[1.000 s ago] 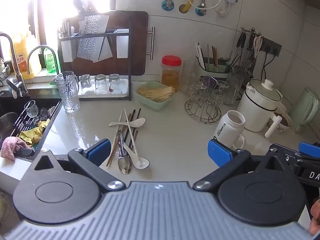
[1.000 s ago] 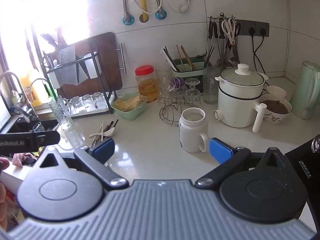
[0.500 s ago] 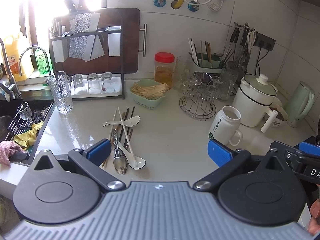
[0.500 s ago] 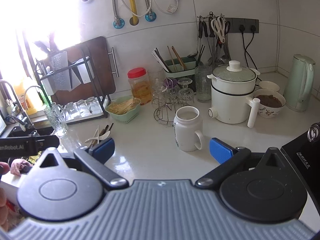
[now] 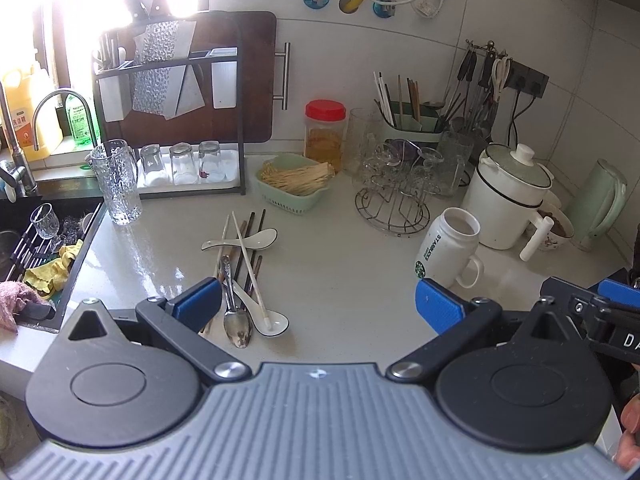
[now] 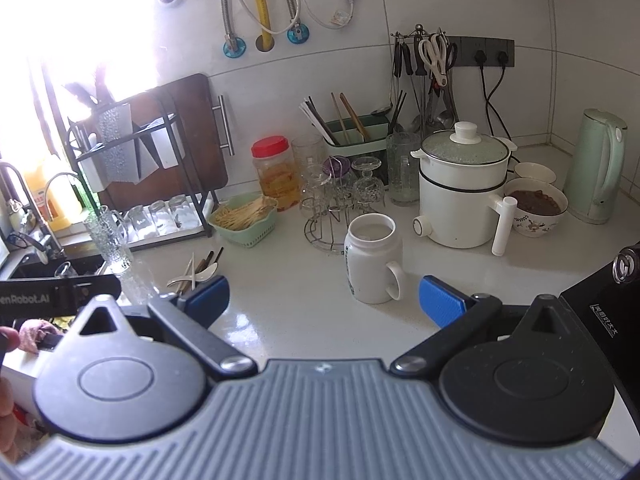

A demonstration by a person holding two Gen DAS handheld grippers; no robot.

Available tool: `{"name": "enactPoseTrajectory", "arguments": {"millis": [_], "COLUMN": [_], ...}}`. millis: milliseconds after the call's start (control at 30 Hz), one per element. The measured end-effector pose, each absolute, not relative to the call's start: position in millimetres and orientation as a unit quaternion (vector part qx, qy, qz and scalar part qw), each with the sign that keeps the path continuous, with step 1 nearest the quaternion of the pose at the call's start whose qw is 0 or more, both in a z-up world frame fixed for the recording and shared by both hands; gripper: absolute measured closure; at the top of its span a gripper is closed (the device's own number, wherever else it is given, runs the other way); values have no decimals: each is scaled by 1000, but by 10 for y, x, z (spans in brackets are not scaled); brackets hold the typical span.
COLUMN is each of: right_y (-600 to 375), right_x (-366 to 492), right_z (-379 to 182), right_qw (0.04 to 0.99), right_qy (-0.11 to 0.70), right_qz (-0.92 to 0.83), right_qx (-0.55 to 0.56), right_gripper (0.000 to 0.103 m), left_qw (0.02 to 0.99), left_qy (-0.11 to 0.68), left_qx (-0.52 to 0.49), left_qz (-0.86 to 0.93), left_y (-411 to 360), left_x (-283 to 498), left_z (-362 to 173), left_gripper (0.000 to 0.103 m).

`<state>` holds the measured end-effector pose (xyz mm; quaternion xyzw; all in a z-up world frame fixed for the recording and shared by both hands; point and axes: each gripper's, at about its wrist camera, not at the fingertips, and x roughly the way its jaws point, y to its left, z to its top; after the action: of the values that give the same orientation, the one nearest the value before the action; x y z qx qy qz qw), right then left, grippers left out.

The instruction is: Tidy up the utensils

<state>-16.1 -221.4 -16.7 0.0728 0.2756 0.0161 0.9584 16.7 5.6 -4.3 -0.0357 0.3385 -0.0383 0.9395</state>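
The pale speckled stone countertop [image 5: 340,264] carries everything here, running from the dark sink [image 5: 38,236] at one end to the corner by the wall sockets. Against the tiles leans a large dark wooden cutting board [image 5: 248,76], propped upright behind a black wire dish rack [image 5: 188,128], presumably so both can drain and dry near the tap. A white electric cooking pot with a speckled green lid [image 6: 464,188] stands beside a mint-green electric kettle [image 6: 598,168], both close to the sockets that feed them. A white ceramic mug with a green logo [image 5: 450,254] stands alone in the open middle of the counter. At the back, a mint-green plastic utensil caddy [image 6: 356,132] already holds upright chopsticks and looks like the likely home for loose cutlery. The task's own things, a loose heap of white ceramic spoons, one metal spoon and dark and pale chopsticks [image 5: 244,272], lie crossed over one another flat on the counter, just ahead of the left gripper [image 5: 318,306], whose blue-padded jaws stand spread wide and hold nothing. The right gripper [image 6: 322,300] is likewise spread and empty, facing the mug, well apart from the heap. Nothing seems sorted yet; the tangled overlap suggests pieces must be lifted singly.
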Motion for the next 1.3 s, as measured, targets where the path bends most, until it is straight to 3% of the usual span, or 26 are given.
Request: {"name": "enactPoseTrajectory", "arguments": {"millis": [1300], "right_y": [-2185], "right_x": [-118], "right_z": [-228], "right_qw": [959], "right_qy": [271], "right_qz": [16], "right_qx": [79], "right_gripper": [0], "left_qw": [940], "left_qy": [334], "left_qx": [-52], "left_qz": [-46], "left_y": [145], "left_x": [228], "left_z": [-82], "left_gripper": [0]}}
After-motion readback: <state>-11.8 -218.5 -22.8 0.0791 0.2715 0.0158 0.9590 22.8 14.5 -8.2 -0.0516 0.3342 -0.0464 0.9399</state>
